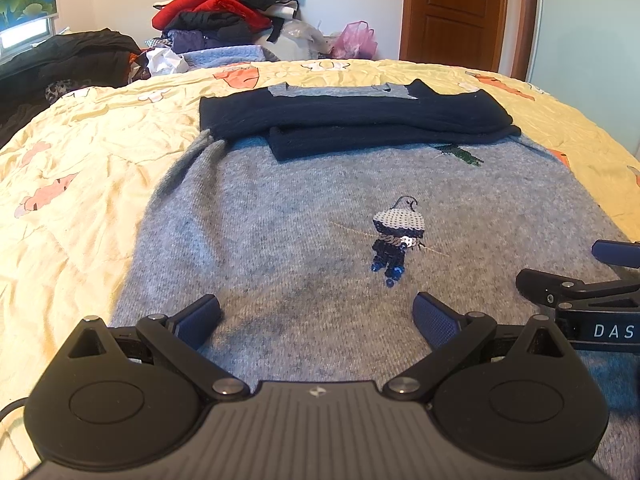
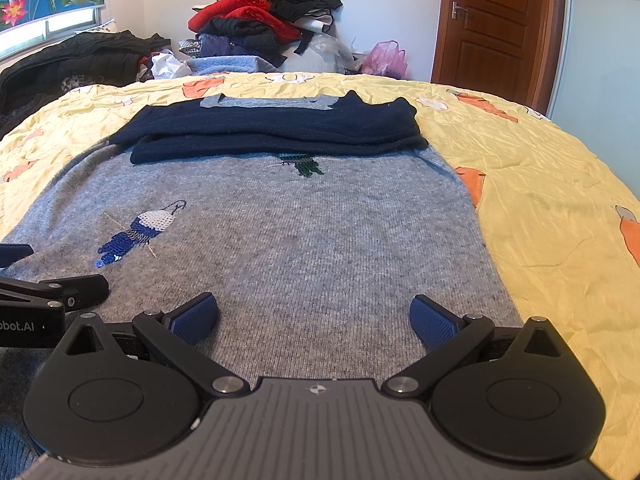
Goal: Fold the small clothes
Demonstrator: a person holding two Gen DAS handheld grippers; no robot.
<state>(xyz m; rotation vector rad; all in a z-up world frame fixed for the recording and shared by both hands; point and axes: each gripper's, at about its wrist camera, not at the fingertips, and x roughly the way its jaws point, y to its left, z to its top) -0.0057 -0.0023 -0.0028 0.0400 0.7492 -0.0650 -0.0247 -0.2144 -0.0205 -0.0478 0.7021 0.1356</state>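
The grey sweater [image 1: 280, 232] lies flat on the bed [image 1: 80, 152], its dark sleeves [image 1: 352, 120] already laid across the chest. I judge the next fold is bottom hem upward. The left claw [image 1: 316, 316] and right claw [image 2: 314, 316] hover side by side over the lower part, both spread wide and holding nothing. They must descend and pinch the hem.

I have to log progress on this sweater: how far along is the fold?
Done: both navy sleeves lie folded across the chest of the grey sweater, which is spread flat on the yellow bedspread. In hand: nothing; the left claw and right claw are open above the hem end. Left: the body fold, probably bringing the hem up toward the collar.
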